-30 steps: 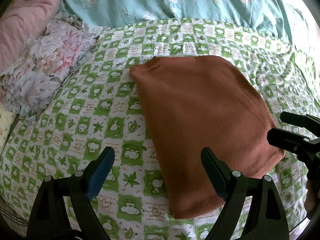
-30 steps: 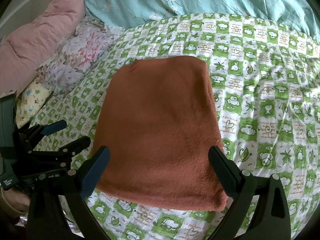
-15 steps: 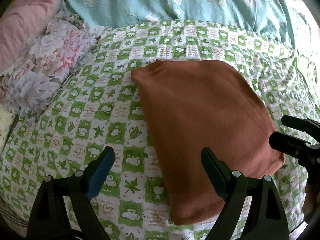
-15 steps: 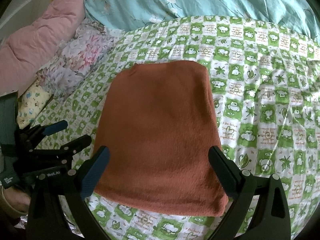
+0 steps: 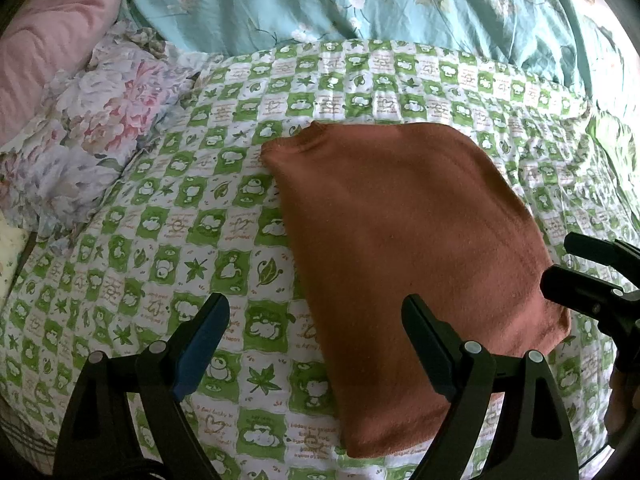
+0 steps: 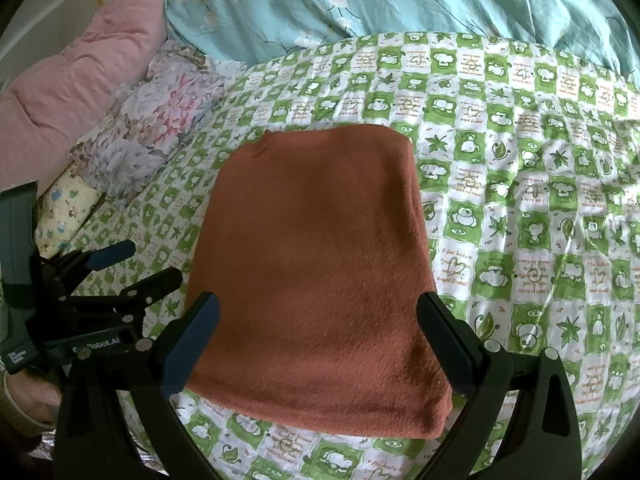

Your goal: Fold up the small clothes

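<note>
A rust-brown knit garment (image 5: 408, 240) lies folded into a flat rectangle on the green-and-white checked bedsheet (image 5: 192, 240); it also shows in the right wrist view (image 6: 320, 272). My left gripper (image 5: 316, 320) is open and empty, held above the garment's near left edge. My right gripper (image 6: 318, 316) is open and empty, held above the garment's near edge. Each gripper shows in the other's view: the right one at the right edge (image 5: 576, 264), the left one at the left edge (image 6: 136, 262).
A floral pillow (image 5: 92, 136) and a pink quilt (image 5: 52, 32) lie at the left. A teal flowered duvet (image 5: 360, 4) is bunched along the far side of the bed. A small cream patterned cloth (image 6: 66, 212) lies by the pillow.
Both grippers have drawn back and up a little from the garment, which sits lower in both views. The garment has not moved. Both stay open.
</note>
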The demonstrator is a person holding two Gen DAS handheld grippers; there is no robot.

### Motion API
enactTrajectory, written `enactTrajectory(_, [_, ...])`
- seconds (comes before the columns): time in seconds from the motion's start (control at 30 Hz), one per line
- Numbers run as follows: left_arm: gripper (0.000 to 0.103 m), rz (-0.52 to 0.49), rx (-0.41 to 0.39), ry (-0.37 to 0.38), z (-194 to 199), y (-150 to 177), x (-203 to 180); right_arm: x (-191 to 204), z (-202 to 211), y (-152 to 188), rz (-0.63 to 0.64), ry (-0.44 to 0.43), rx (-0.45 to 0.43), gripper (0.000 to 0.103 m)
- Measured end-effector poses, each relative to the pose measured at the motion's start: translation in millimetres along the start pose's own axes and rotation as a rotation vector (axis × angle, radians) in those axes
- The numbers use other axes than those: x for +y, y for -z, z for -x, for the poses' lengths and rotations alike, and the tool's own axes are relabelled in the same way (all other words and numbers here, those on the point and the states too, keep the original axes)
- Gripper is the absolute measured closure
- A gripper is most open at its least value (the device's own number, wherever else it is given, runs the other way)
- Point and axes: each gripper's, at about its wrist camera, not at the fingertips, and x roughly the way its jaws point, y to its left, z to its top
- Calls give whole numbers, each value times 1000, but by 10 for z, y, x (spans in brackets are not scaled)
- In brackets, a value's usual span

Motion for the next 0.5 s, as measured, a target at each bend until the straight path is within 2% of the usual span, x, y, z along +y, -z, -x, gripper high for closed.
enactTrajectory(0.5, [15,1,2,-1,-58,-30,19,-28,-19,-17,-7,-2,1,4])
